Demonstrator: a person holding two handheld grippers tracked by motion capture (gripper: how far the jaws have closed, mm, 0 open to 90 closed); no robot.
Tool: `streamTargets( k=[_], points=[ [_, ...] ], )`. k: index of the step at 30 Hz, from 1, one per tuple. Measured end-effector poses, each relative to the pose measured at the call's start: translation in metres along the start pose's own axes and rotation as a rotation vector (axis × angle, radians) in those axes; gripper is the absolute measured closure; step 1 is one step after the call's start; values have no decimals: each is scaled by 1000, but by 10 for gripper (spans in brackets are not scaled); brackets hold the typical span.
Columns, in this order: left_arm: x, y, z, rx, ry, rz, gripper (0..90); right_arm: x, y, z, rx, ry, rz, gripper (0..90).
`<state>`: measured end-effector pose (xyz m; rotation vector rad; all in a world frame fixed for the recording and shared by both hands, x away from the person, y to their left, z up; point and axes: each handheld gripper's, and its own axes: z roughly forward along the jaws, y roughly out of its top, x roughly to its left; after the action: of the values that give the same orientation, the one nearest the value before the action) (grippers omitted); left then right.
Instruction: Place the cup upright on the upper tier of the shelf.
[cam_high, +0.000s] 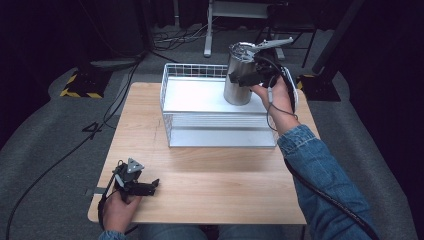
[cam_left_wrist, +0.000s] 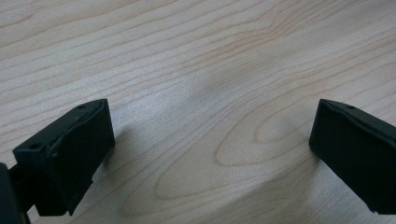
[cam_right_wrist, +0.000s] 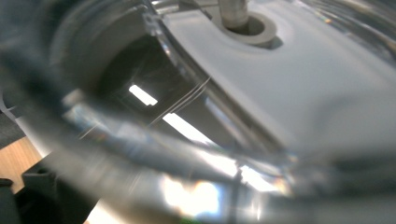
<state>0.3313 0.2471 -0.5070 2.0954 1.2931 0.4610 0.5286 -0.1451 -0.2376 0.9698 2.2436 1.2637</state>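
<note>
Steel canister with a lever-topped lid stands upright in the white wire basket at the far side of the pale wooden table, clamped on its side by the right gripper. Near the front left corner, the left gripper rests just above bare wood, jaws spread wide and empty. Grey carpet, trailing cables and dark stands surround the table.

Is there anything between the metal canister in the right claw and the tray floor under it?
Nothing visible. The right claw grips the metal canister by its side, over the back right part of the wire tray. The white floor beneath and around it looks bare. The left claw rests open, far off at the table's near left corner.
</note>
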Motion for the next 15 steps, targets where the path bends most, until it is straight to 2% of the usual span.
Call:
streamTargets(
  k=[4,15],
  points=[
    [0,1,0,1,0,0,5,-1,-4,-11,-5,-3,10,0],
    [0,1,1,1,-2,-2,5,3,-13,-40,-25,-1,-16,0]
  ],
)
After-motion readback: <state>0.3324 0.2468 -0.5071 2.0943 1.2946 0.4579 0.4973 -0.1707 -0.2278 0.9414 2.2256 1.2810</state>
